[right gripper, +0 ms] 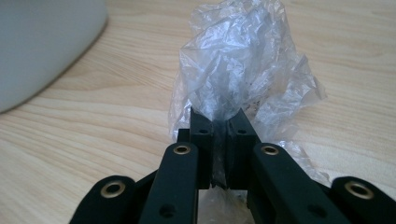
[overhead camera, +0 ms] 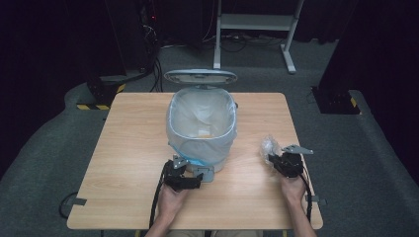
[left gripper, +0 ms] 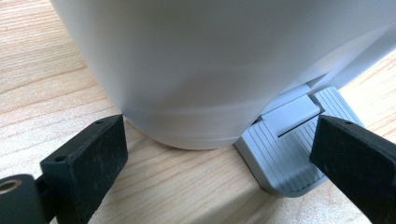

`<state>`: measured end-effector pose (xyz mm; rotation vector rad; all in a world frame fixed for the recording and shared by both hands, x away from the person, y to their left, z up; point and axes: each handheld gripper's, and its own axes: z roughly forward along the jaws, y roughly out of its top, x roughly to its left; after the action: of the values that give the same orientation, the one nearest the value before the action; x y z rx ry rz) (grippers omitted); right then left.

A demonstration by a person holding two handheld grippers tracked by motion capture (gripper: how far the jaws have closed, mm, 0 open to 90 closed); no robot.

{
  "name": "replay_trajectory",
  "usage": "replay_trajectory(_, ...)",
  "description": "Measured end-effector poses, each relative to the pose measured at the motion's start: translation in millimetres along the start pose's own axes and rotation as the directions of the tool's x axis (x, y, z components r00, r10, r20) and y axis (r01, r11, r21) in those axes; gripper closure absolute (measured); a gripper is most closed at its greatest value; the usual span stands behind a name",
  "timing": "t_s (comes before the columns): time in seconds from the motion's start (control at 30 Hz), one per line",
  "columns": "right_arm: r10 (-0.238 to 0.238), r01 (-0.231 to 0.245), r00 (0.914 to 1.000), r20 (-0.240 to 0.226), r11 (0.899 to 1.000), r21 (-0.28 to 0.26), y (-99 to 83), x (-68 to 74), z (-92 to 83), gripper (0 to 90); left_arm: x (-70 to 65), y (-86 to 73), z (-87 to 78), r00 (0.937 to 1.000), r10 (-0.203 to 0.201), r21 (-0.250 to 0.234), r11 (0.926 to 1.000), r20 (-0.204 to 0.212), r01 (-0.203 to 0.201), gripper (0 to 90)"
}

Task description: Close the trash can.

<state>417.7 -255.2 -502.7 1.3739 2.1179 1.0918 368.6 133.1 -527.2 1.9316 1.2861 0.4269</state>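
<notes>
Grey carpet and dark equipment surround a pale wooden table (overhead camera: 128,163) in the high view. At the middle of it stands a white plastic pedal bin (overhead camera: 201,129) lined with a translucent bag, its grey lid (overhead camera: 200,76) raised at the far side. The left gripper (overhead camera: 184,170) sits against the near foot of the bin, its jaws spread wide; in the left gripper view one jaw lies beside the bin's rounded base (left gripper: 201,93) and the other over the ribbed grey foot pedal (left gripper: 285,154), with nothing squeezed between them. The right gripper (overhead camera: 276,159) rests near the table's right edge, well apart from the bin, clenched on a crumpled wad of clear plastic film (right gripper: 243,74), which bunches up above the closed jaws just over the tabletop
</notes>
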Motion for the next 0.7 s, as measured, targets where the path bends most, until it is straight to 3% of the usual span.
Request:
replay_trajectory(0.13,0.011,-0.012,0.9994,-0.032,0.999,-0.030,2.9,3.5,-7.2,84.7,0.0,0.0,0.0,1.0000,0.000,0.000,1.0000,0.000,0.000,4.3)
replay_trajectory(0.7,-0.029,0.022,0.9955,-0.090,0.997,-0.072,13.0,24.9,-24.2,86.1,0.4,0.0,-0.3,1.0000,0.003,0.006,1.0000,0.003,-0.003,4.3)
